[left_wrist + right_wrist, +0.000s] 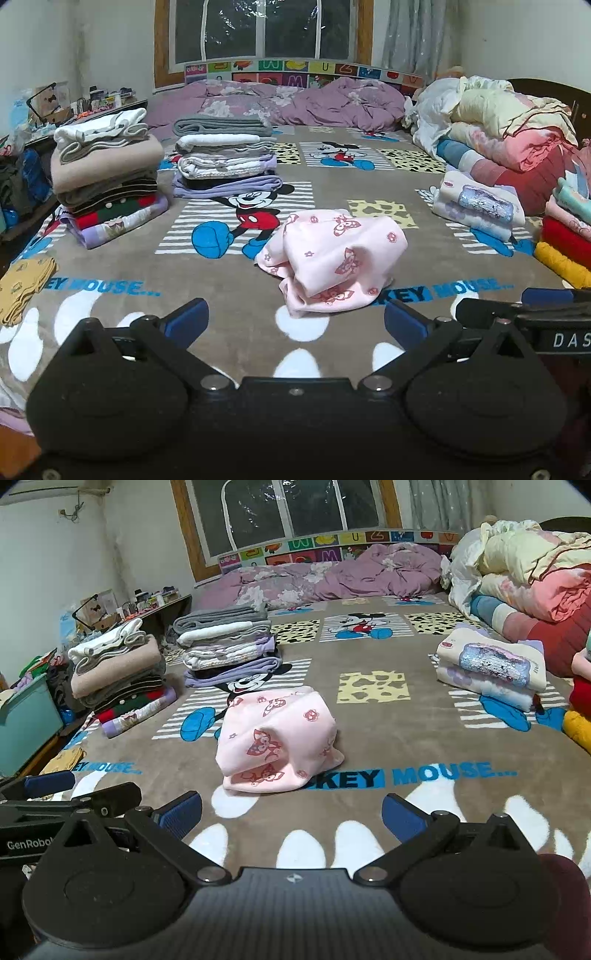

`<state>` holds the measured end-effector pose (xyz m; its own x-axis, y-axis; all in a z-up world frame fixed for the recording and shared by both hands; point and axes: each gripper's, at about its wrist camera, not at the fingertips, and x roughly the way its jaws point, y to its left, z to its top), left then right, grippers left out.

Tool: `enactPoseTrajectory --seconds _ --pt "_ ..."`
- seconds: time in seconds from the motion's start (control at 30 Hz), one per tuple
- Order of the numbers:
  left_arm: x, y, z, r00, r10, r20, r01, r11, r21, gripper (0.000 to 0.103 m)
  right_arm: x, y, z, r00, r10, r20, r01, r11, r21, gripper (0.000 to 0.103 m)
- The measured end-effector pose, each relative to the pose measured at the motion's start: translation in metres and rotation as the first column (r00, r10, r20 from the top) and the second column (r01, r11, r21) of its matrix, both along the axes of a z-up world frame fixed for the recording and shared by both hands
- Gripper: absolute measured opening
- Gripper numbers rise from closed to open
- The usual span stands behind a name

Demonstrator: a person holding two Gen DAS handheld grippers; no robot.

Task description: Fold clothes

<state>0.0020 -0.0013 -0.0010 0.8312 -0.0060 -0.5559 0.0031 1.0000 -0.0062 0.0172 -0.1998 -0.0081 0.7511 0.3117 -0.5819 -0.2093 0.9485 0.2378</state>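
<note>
Pink garment (332,258) (277,742) lay crumpled in a loose heap near the middle of the bed, on the brown cartoon-mouse blanket (229,273) (424,738), a bit toward the near edge. Not folded. Neither gripper touched it.

Left gripper (295,321) hung just short of the garment, jaws wide apart, nothing between them. Right gripper (291,812) was the same: jaws spread wide, empty, low above the blanket at the near edge. The two grippers were side by side; each showed at the edge of the other's view.

Two tall stacks of folded clothes stood by the left edge of the bed: one topped with white and beige pieces (107,177) (118,672), one topped with a grey piece (225,158) (225,642). A smaller folded stack with a sequin patch (480,206) (491,672) sat toward the right edge. A yellow folded item (26,284) (62,760) lay at the near left corner. Red and yellow knits (565,251) sat at the right edge. A purple quilt (295,99) (332,576) was bunched along the far edge under the window, and piled bedding (498,122) (524,565) filled the far right corner.
</note>
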Motion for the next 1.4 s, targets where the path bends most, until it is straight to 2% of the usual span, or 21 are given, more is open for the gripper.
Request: enactPoseTrajectory --seconds 0.3,1.4 --pt "0.0044 -0.0049 -0.0024 1.0 0.002 -0.008 -0.002 1.0 -0.003 0.103 -0.0017 0.0003 0.0011 1.0 0.001 0.025 -0.001 1.0 -0.004 0.103" --pt "0.0057 -0.0064 -0.0071 1.0 0.007 -0.011 -0.007 1.0 -0.015 0.103 -0.0015 -0.0028 -0.0014 1.0 0.01 0.017 -0.01 1.0 0.018 0.103"
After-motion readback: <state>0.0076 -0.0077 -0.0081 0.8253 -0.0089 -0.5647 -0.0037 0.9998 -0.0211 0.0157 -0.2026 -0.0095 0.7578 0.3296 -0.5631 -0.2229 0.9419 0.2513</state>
